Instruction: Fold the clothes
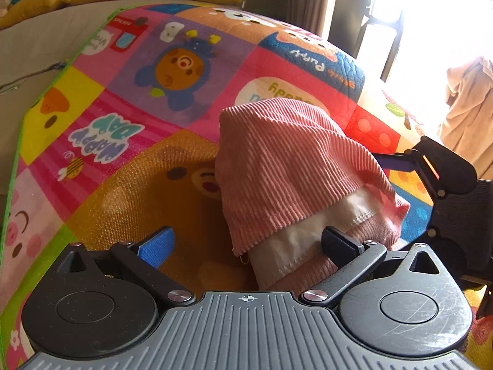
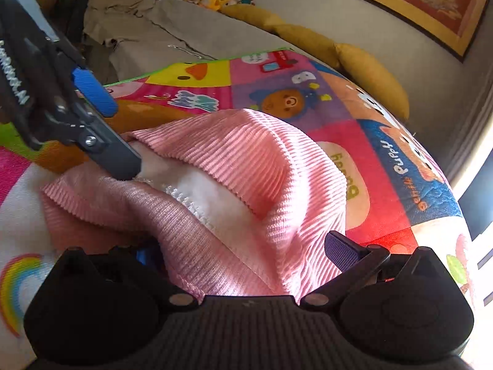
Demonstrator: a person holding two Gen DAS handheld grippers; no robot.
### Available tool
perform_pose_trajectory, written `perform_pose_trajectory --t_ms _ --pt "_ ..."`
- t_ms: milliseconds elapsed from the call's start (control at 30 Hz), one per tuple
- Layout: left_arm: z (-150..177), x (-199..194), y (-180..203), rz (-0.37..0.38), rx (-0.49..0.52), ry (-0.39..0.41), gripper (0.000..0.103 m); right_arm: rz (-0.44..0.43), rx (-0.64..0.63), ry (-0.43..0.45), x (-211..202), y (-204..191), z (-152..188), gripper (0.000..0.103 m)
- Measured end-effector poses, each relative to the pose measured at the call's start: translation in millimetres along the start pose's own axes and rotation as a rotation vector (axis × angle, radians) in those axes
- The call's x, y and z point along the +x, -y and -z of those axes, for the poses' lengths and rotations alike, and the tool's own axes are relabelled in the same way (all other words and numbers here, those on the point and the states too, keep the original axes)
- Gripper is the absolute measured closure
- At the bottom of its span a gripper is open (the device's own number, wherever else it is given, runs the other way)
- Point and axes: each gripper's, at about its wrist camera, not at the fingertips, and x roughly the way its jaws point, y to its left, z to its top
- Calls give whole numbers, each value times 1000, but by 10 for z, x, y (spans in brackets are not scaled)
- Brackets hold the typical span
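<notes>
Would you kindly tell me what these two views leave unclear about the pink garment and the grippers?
- Right wrist view: the right gripper has its left finger buried under the pink garment.
- Left wrist view: the garment's near edge is cut off by the left gripper body.
- Both views: garment type unclear, bunched up.

Bare mat [image 1: 129, 197] left of pink garment [image 1: 286, 160]; right tool [image 1: 431, 166] seemingly close beside.

Left gripper [image 1: 248, 240] spread wide, pink garment [image 1: 286, 160] perhaps touching its right finger.
</notes>
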Motion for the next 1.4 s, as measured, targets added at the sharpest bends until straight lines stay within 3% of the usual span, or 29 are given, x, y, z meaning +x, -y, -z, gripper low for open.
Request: perform_pose_trajectory --t_ms 200,433,633,767,933,1067,1400 --pt "119 129 122 -7 -11 -26 0 111 8 -22 170 54 -48 0" --pt "388 61 364 -116 39 1 0 2 155 -97 52 222 50 0" --pt "519 21 584 -255 63 4 0 0 384 -176 -324 314 383 0" --pt "685 -123 715 -226 14 22 0 -44 552 -209 -614 373 676 0" --pt "860 -182 1006 -248 75 14 0 -24 550 -195 -964 213 856 0" --pt "891 -227 1026 -252 42 14 0 14 543 -178 -1125 122 916 0" --pt "966 -260 1009 -259 10 20 0 -6 558 -165 -1139 178 970 0"
